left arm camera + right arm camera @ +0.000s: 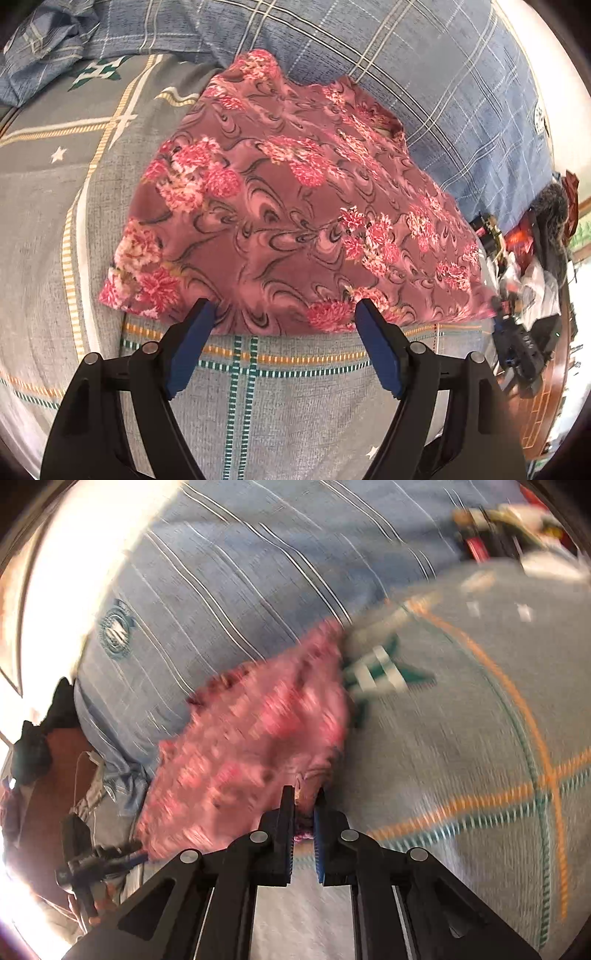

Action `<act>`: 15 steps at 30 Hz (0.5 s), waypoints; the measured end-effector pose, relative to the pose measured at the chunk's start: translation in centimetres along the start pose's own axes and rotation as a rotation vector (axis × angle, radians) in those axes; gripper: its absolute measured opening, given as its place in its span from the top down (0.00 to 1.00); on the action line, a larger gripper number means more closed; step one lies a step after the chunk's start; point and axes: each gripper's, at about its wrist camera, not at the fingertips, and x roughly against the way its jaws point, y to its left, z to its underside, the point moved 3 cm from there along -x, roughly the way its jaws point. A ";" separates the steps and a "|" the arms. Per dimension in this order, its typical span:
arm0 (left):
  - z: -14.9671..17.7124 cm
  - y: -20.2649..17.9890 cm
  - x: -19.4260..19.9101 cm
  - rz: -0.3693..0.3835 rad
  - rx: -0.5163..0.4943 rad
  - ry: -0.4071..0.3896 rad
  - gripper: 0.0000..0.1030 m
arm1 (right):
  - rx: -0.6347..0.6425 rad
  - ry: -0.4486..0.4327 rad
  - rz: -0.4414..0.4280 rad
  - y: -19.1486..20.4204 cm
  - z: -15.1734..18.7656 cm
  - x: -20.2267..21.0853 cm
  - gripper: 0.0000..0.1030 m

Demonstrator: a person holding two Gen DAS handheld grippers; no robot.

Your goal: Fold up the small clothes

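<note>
Right hand-held gripper [306, 794] pinches pink floral garment [251, 738] on the bedsheet [461, 720].

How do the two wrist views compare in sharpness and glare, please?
Left wrist view: sharp, evenly lit; the floral garment reads clearly, with fisheye bending at the edges. Right wrist view: heavy motion blur smears the garment and the bedsheet; blown-out glare along its left edge.

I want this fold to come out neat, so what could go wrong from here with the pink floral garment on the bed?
1. The right tongs pinch only a small bunch at the floral garment's edge; it could slip out mid-fold.
2. The left tongs stand open at the near hem, gripping nothing, so a one-sided pull may skew the cloth.
3. The garment's far end lies up against the blue plaid quilt, which may snag or wrinkle it.
</note>
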 end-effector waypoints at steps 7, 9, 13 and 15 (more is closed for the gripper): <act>0.1 0.7 0.2 0.024 0.036 -0.011 0.24 | -0.014 0.062 0.153 -3.9 1.0 -0.2 0.94; 0.2 0.4 0.4 0.015 0.037 -0.011 0.23 | -0.010 0.024 0.163 -3.7 1.4 0.7 0.92; 0.8 -1.8 1.2 0.031 0.021 -0.026 0.23 | -0.039 -0.085 0.134 -2.1 0.3 2.8 0.86; 0.6 -2.8 1.6 -0.030 -0.001 -0.079 0.23 | 0.005 -0.131 0.108 -0.2 -0.8 3.2 0.85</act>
